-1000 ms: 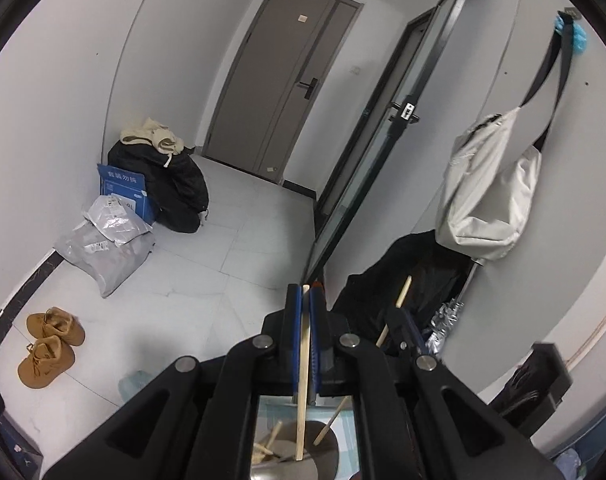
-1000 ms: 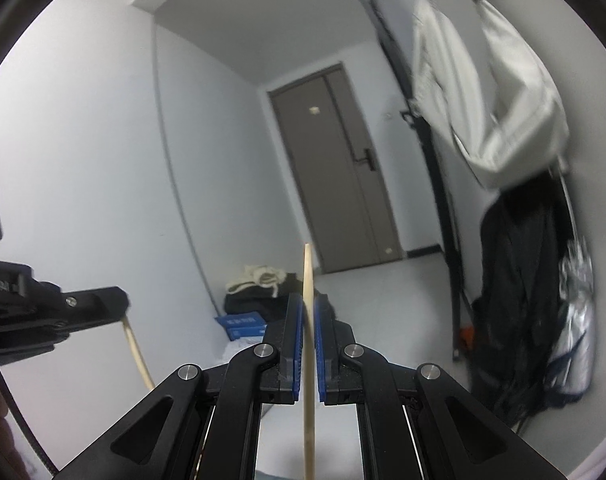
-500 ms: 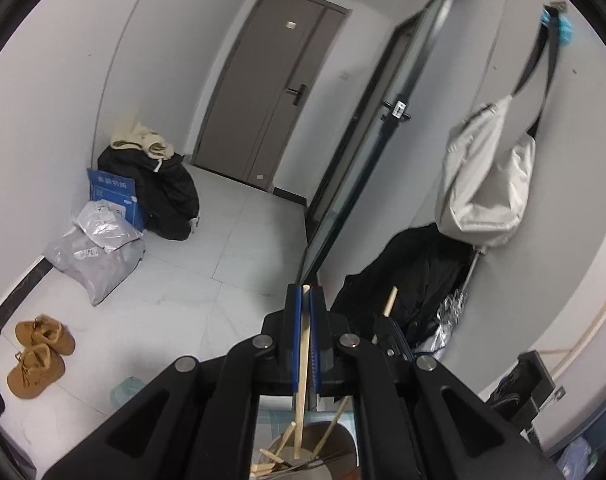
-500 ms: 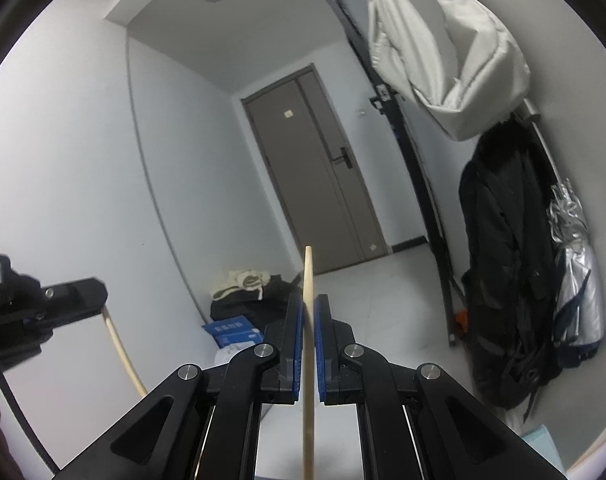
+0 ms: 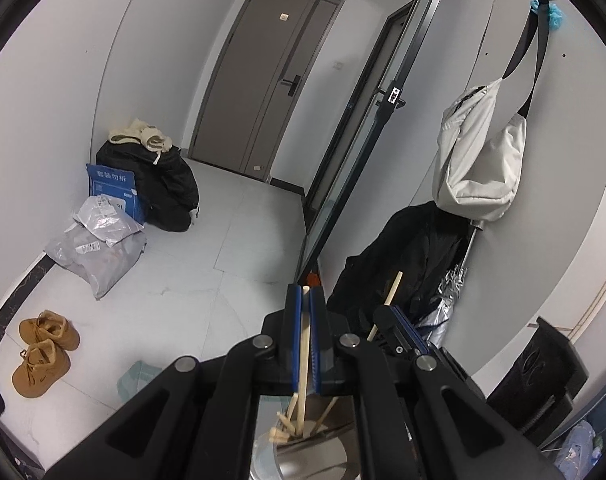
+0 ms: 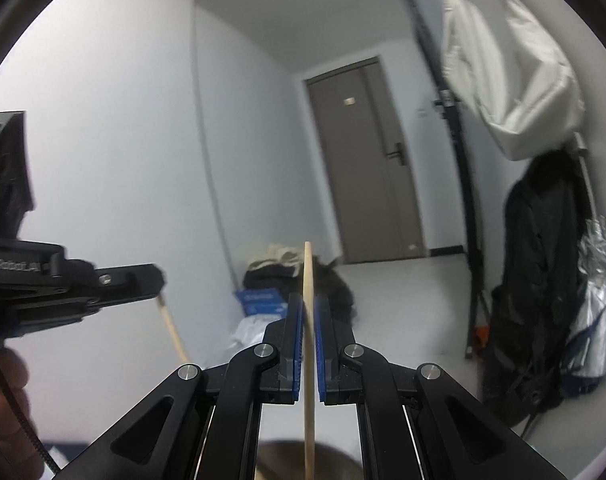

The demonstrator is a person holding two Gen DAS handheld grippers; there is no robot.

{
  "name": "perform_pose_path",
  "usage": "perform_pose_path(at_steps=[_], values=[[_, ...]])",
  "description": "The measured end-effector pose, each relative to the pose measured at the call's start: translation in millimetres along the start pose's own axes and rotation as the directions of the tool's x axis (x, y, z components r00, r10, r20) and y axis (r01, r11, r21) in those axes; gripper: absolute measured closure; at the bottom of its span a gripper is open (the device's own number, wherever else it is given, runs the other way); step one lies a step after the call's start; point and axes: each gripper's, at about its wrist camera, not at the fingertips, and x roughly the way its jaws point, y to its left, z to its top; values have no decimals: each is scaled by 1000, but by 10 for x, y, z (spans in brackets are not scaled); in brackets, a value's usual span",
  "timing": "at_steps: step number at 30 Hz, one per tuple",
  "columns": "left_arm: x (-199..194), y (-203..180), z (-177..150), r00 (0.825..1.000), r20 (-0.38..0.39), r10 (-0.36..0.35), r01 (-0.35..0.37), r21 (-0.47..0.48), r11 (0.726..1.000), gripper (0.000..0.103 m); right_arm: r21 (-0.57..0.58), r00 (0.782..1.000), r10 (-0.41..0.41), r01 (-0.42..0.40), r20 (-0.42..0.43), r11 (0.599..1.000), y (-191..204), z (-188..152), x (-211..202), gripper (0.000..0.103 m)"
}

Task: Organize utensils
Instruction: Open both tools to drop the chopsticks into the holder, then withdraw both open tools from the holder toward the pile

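Each tool grips one chopstick, held roughly upright. The left tool (image 5: 305, 300) pinches its chopstick (image 5: 303, 360) directly over the metal cup (image 5: 303, 452), tip among others inside; the right tool (image 6: 309, 312) clamps its chopstick (image 6: 309, 340) above the same cup.

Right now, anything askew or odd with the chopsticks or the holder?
Nothing damaged or spilled. Each gripper, left and right, pinches one chopstick upright over the metal holder. The sticks already in the holder lean crossed rather than parallel.
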Motion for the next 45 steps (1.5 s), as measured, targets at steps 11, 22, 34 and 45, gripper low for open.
perform_pose_path(at_steps=[11,22,34,45], values=[[-62,-14,-174,998,-64,-9,10,16,1000,102,-29,983,110,-115,-144,993,8,-82,-61,95],[37,12,-356,979,-205,-12,19,35,999,102,34,962,110,-104,-249,994,-71,-258,-231,95],[-126,17,-409,980,-197,37,-36,13,999,34,97,970,32,-9,-241,995,-207,-308,-815,60],[-459,-148,-582,974,-139,176,-169,65,983,17,136,979,-7,35,-203,990,-100,-308,-1346,28]])
